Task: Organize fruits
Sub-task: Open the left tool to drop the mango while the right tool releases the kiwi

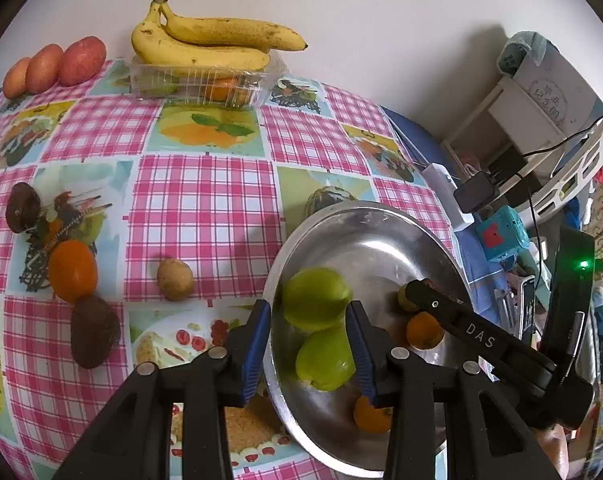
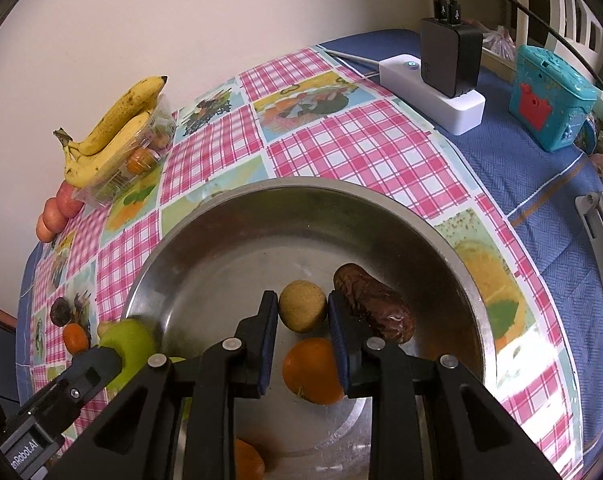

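Observation:
A steel bowl [image 1: 381, 216] sits at the table's right; it also shows in the right wrist view [image 2: 237, 216]. My left gripper [image 1: 307, 312] is open over its left rim, around a green apple [image 1: 315, 298] that looks slightly blurred; a second green apple [image 1: 325, 358] lies below it. My right gripper [image 2: 302, 307] holds a small tan fruit [image 2: 302, 307] between its pads above the bowl. Inside lie a brown wrinkled fruit [image 2: 375, 308] and oranges [image 2: 313, 370]. On the cloth are an orange [image 1: 72, 270], a tan fruit [image 1: 175, 279] and dark fruits [image 1: 94, 330].
A clear plastic box [image 1: 205, 80] with bananas [image 1: 209, 42] on top stands at the back by the wall, red apples [image 1: 57, 65] to its left. A white power strip [image 2: 433, 90] with charger and a teal box [image 2: 549, 98] lie right of the cloth.

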A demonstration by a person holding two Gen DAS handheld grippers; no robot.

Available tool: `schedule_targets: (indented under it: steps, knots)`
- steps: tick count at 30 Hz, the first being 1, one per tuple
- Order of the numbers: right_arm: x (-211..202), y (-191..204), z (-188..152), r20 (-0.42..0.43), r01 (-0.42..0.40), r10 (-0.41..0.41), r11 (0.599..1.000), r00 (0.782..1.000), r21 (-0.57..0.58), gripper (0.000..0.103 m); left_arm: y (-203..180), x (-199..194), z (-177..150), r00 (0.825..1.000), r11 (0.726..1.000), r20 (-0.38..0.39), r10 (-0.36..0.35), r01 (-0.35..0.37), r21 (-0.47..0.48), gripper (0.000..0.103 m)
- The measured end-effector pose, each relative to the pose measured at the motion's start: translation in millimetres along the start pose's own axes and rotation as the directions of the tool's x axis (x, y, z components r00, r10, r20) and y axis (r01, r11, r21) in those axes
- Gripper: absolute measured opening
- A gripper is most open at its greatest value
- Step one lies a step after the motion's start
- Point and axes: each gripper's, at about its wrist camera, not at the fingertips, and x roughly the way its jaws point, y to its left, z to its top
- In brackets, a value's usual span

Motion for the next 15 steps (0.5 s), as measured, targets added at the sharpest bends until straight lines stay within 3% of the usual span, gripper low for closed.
schedule_targets:
  steps: [12,14,15]
  knots:
    - [-9.3,2.5,2.9,0.022,-0.002,0.002,1.0,1.0,-0.011,0.028,6.5,-15.1,5.7,0.999,0.999,0.021,0.028,-0.027,-0.026,0.043]
    - [-12.3,4.4,3.8,0.032,-0.004,0.005,1.0,0.999,-0.019,0.028,11.3,-19.3,7.5,0.998,0.997,0.028,0.063,-0.061,-0.039,0.051]
    - [-13.1,5.4,4.0,0.034,-0.004,0.004,1.0,0.999,-0.023,0.028,14.9,-21.5,8.1,0.996,0.995,0.032,0.084,-0.082,-0.05,0.06]
